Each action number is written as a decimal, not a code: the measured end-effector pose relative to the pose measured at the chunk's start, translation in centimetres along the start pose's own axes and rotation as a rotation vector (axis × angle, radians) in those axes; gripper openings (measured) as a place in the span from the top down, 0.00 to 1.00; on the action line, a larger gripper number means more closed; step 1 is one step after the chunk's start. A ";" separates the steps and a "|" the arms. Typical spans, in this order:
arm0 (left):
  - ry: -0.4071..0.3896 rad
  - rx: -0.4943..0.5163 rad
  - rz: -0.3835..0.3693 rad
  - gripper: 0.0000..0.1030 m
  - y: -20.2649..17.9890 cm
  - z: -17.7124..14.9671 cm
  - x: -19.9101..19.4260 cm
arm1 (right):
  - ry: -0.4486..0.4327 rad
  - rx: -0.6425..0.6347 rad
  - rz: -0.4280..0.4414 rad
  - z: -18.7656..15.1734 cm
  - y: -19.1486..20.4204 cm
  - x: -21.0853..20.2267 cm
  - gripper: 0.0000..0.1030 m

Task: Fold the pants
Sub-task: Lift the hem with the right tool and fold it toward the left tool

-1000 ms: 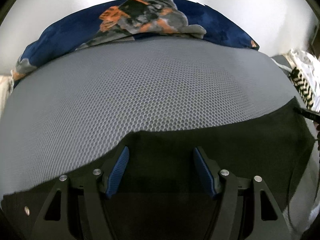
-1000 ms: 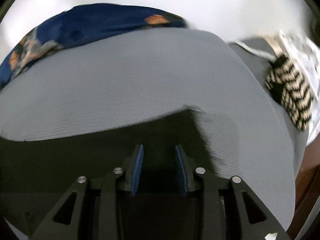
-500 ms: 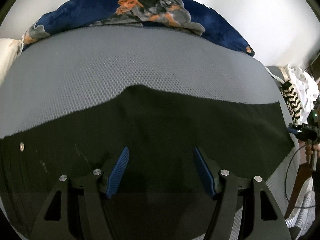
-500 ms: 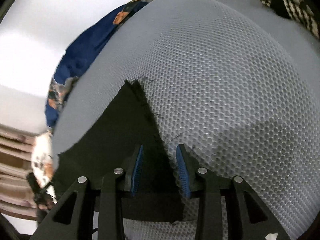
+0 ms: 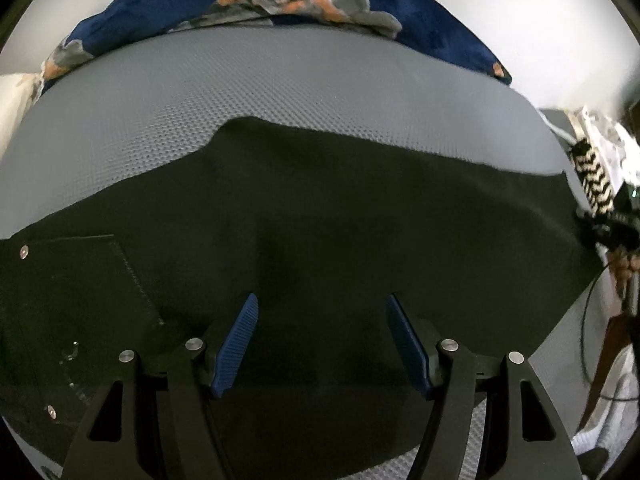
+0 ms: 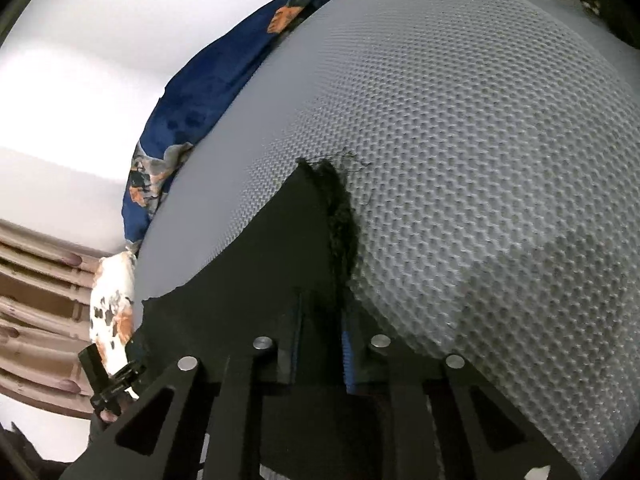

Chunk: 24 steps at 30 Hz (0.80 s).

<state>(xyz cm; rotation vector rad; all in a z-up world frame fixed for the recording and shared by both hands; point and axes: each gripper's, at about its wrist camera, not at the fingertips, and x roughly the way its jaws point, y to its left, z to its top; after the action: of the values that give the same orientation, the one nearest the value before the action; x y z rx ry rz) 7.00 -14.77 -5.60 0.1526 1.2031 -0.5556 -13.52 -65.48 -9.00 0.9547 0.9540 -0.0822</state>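
The black pants [image 5: 320, 216] lie spread flat across a grey mesh bed surface [image 5: 280, 92]. A back pocket with studs shows at the left [image 5: 80, 280]. My left gripper [image 5: 322, 340] is open and hovers above the middle of the pants, holding nothing. In the right wrist view the frayed leg hem [image 6: 340, 208] runs between the fingers of my right gripper [image 6: 322, 340], which is closed on the pants' edge. The right gripper also shows at the pants' right end in the left wrist view [image 5: 612, 228].
A blue, orange and grey patterned blanket [image 5: 280, 12] lies along the far edge of the bed by a white wall. A black-and-white zigzag cloth [image 5: 592, 176] and white items lie at the right. Brown slats [image 6: 36, 280] show beyond the bed's left end.
My left gripper has drawn back and up, so more of the pants shows. My right gripper turned, came down on the leg hem and narrowed onto it.
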 end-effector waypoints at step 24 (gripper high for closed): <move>-0.132 0.032 0.018 0.35 1.4 -2.0 -4.9 | -0.058 -0.189 -0.118 -5.1 23.2 2.5 0.95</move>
<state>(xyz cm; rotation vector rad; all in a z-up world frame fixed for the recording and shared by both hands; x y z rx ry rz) 4.80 -11.21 -2.06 0.1520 1.0644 -0.5606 -4.91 -46.88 3.28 0.7184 0.9467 -0.1164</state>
